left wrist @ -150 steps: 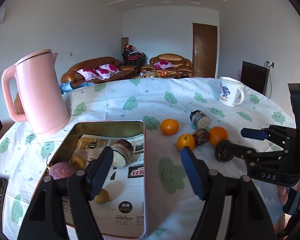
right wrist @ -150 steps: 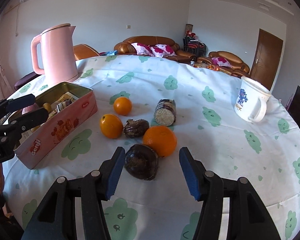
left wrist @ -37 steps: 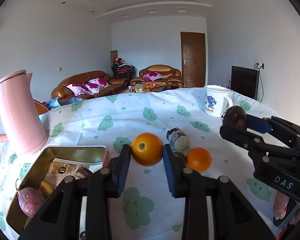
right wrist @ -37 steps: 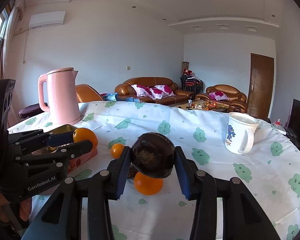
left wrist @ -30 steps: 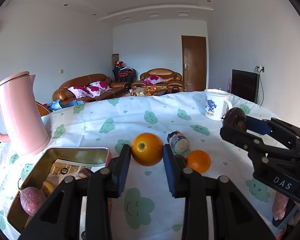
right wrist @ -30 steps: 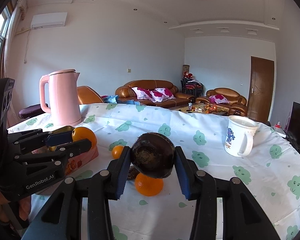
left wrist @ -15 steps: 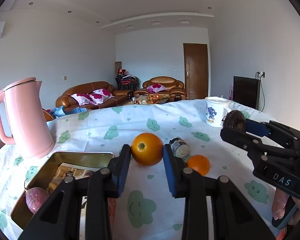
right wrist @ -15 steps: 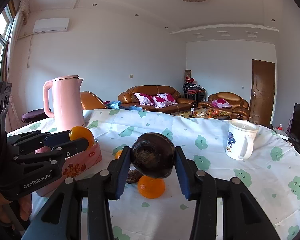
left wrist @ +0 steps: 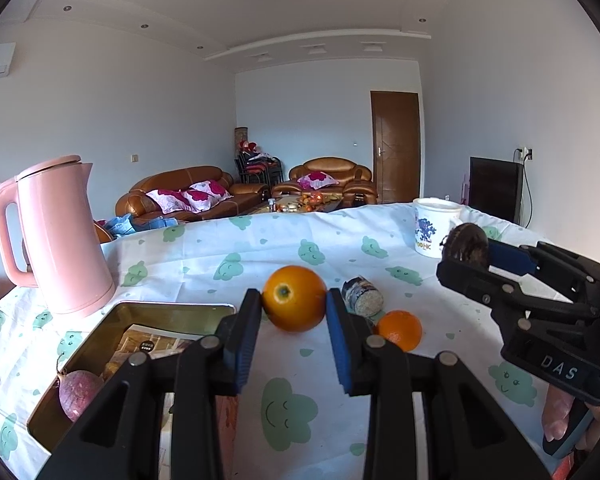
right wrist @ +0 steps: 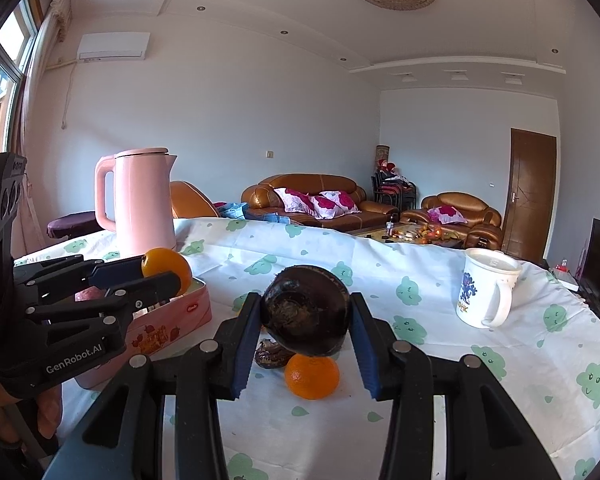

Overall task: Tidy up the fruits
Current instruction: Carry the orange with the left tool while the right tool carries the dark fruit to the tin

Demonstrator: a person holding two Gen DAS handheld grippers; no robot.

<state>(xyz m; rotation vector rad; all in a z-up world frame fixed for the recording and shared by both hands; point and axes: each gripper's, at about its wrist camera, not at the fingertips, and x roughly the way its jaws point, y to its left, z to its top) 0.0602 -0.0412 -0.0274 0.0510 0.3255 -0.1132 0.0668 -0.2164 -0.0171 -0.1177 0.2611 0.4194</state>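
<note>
Covering the whole scene is the table [left wrist: 228,256] with a white cloth printed in green clouds. Pink kettle [left wrist: 62,236] stands upright at the far left, just behind the open tin box [left wrist: 100,332]. Tin box holds a purplish round fruit [left wrist: 80,394] in its near corner, plus printed paper.

Left gripper [left wrist: 294,306] is lifted above the cloth, jaws clamped on an orange [left wrist: 294,298], stem end facing the camera. From the right wrist view the same orange sits over the tin's rim.

Right gripper [right wrist: 305,312] is also raised, jaws clamped on a dark brown fruit [right wrist: 305,316], rough and shrivelled.

White mug [right wrist: 485,288] stands upright at the far right, well apart from the fruit.

On the cloth: a second orange [right wrist: 312,376] lies below the right gripper, and a small dark fruit [right wrist: 272,354] lies just beside it on the left; touching or not, cannot tell. Beyond them in the left wrist view, a short cylindrical item [left wrist: 362,294] lies on its side, pale end facing the camera.
</note>
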